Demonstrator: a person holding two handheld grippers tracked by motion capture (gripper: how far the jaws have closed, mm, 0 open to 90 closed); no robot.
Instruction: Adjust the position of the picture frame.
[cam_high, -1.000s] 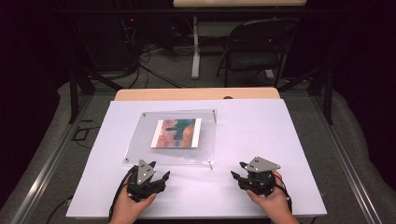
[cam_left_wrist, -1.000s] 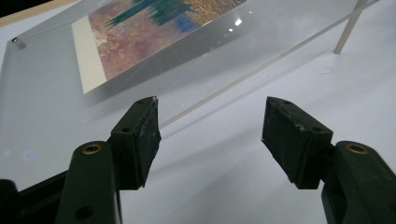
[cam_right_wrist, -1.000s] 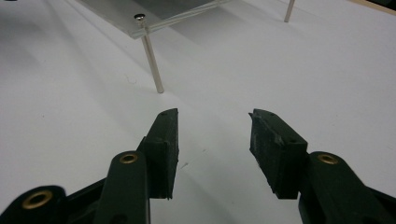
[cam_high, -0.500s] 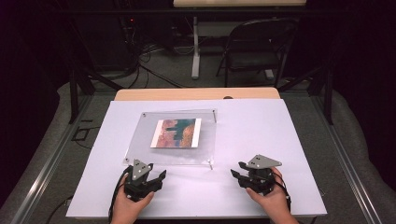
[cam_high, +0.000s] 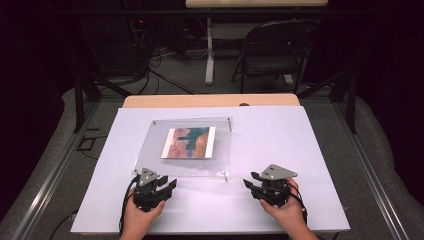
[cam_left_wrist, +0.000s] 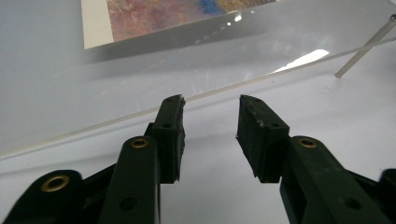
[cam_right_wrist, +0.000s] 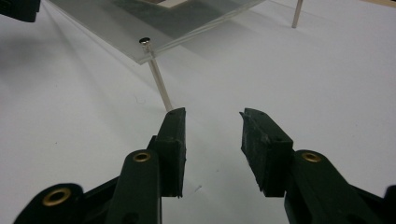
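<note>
A clear acrylic frame (cam_high: 187, 145) with a colourful print (cam_high: 188, 142) sandwiched inside stands raised on thin metal legs at about twelve o'clock from the person's hands, in the middle of the white table (cam_high: 310, 150). The left gripper (cam_high: 162, 184) sits at the frame's seven o'clock corner, just short of its near edge; its jaws have just been closing and stand partly apart with nothing between them. The right gripper (cam_high: 252, 181) rests at roughly five o'clock from the frame, close to the near right leg (cam_right_wrist: 159, 84), and its jaws too have just been closing, half apart and empty. From here the main risk seems to be that leg: in the right gripper view it stands just beyond the left jaw tip, so a forward push could knock it and skid or tip the frame. The acrylic edge (cam_left_wrist: 196, 95) is thin and slick, so a pinch that lands off-centre would likely slip. Lifting from one side alone might twist the plates or let the frame slide across the smooth table.
</note>
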